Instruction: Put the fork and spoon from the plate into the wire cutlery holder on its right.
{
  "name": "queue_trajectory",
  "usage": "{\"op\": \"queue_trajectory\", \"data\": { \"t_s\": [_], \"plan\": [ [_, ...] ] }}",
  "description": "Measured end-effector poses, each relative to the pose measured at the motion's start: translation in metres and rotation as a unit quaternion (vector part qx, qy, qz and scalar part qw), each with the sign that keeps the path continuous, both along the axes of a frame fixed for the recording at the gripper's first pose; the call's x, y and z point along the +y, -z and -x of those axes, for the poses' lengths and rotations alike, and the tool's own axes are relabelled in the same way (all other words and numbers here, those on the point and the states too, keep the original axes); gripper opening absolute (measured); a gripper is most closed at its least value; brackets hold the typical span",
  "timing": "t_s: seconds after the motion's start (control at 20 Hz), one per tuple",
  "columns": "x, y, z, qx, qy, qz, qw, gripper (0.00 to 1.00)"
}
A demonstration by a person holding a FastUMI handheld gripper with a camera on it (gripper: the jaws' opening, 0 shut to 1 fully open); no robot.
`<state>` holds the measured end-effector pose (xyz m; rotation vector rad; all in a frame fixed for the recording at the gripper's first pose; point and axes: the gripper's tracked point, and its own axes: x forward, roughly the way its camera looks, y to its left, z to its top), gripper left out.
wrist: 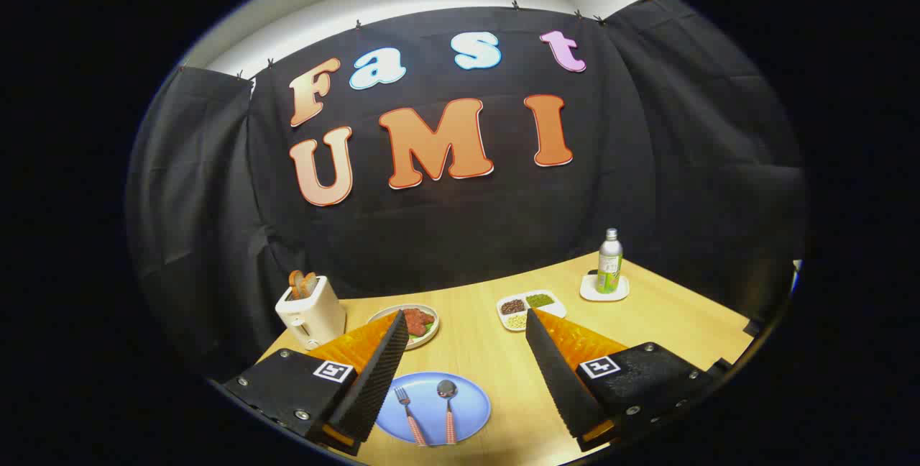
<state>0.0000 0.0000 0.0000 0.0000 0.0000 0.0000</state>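
1. Gripper view: my gripper [460, 351] hangs spread wide and empty, nothing grabbed yet. I'd say we're at the approach step.
2. Fork [409, 414] and spoon [447, 407] lie side by side on the round blue plate [471, 398], between the fingers. Next: drop down, pinch one thin handle.

The left finger [374, 372] of the hand-held gripper [463, 329], jaws spread wide, covers the near left rim of the blue plate [471, 401] between the fingers, and hides part of the round food plate [431, 322] just beyond it. The right fingertip cuts across a corner of the divided dish [532, 304] ahead. The fork [410, 412] and spoon [448, 408] handles run down out of view. The bottle [609, 261] far ahead-right wears a label too small to make out. The table [675, 322] is cut off to the right.
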Motion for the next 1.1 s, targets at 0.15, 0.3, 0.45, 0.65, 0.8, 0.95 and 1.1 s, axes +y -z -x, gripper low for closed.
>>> {"op": "queue_trajectory", "data": {
  "t_s": [0.15,0.3,0.45,0.65,0.8,0.95,1.1],
  "plan": [
    [0.0,0.002,-0.001,0.003,0.007,0.014,1.0,0.98],
    [0.001,0.006,-0.002,0.006,0.008,0.024,1.0,0.98],
    [0.005,0.013,-0.005,0.015,0.006,0.032,0.999,0.99],
    [0.012,0.025,-0.006,0.026,-0.001,0.048,0.999,0.98],
    [0.016,0.04,-0.012,0.038,-0.009,0.066,0.997,0.98],
    [0.019,0.064,-0.02,0.058,-0.014,0.086,0.995,0.98],
    [0.018,0.102,-0.03,0.096,-0.019,0.095,0.991,0.98]
  ]
}}
